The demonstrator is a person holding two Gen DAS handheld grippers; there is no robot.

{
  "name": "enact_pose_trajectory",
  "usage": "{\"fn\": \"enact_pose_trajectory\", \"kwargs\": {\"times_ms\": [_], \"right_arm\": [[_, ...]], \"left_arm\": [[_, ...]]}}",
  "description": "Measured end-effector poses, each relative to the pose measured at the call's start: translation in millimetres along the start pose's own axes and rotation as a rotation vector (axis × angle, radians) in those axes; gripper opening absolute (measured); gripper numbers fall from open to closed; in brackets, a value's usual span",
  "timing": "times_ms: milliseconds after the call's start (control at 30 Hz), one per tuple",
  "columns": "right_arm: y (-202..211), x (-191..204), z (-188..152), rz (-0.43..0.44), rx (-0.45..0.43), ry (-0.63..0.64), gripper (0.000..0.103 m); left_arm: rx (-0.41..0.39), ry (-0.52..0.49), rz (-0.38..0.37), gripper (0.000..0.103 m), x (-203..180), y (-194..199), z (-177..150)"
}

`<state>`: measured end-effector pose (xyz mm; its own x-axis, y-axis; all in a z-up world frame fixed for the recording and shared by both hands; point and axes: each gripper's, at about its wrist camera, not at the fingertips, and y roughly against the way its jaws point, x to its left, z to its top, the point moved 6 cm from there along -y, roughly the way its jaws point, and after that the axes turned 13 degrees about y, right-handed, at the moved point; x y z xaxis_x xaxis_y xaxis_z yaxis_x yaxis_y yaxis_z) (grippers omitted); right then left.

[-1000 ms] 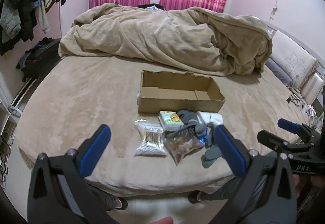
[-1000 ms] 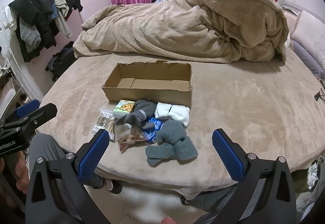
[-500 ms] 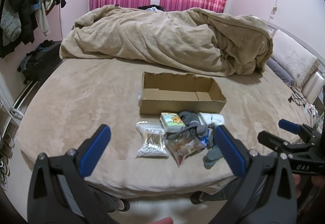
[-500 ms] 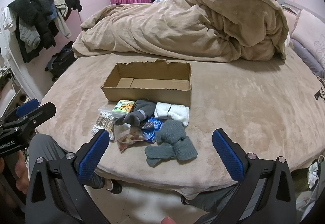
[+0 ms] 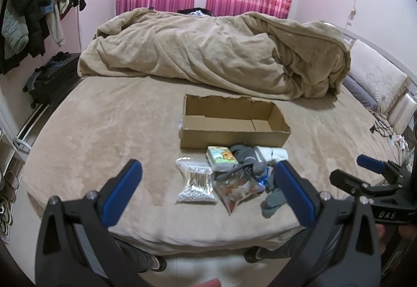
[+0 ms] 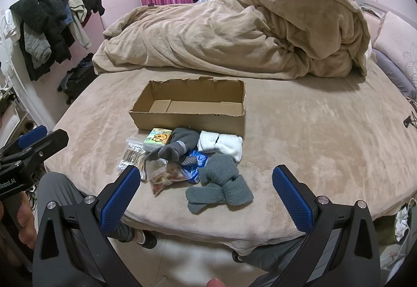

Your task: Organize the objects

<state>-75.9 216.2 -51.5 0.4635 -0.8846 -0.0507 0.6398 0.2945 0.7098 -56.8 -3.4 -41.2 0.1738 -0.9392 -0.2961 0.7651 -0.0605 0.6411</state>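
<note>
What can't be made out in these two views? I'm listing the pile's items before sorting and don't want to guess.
- Blue packet: mostly covered by the dark grey socks and grey knit gloves, right wrist view; label unreadable.
- Grey knit gloves: partly hidden behind the left tool finger, left wrist view.
- Snack bag: contents too small to identify.
- Cardboard box: near floor hidden by its front wall.

Blue packet (image 6: 194,166) mostly covered by grey socks (image 6: 174,145) and knitted grey gloves (image 6: 221,184), print on snack bag (image 5: 235,189) illegible, hanging clothes (image 5: 28,13) cut by frame edge.
</note>
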Motion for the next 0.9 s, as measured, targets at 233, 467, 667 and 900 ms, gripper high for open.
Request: {"fn": "enact_pose_trajectory", "kwargs": {"times_ms": [233,467,667,900], "right_arm": [[-0.4,-0.3,0.1,0.0,-0.001,0.0,0.103],[-3.7,-1.2,-1.0,0.0,0.004,-0.003,0.103],[-18.8,-9.5,-1.3,-0.002,0.025,-0.009,0.103],[-51.3,-18.6,-11.1,-0.006,0.071,-0.009,0.103]], "left_arm": [[-0.001,0.0,-0.001,0.103,0.1,0.6,0.5],[0.003,-0.001,0.002,0.103,1.1,-1.1,1.5],[0.047,0.002,0.006,0.103,3.9,-18.3,-2.8],[0.125,-0.001,0.007,0.103,9.2,-63.7,-16.7]]}}
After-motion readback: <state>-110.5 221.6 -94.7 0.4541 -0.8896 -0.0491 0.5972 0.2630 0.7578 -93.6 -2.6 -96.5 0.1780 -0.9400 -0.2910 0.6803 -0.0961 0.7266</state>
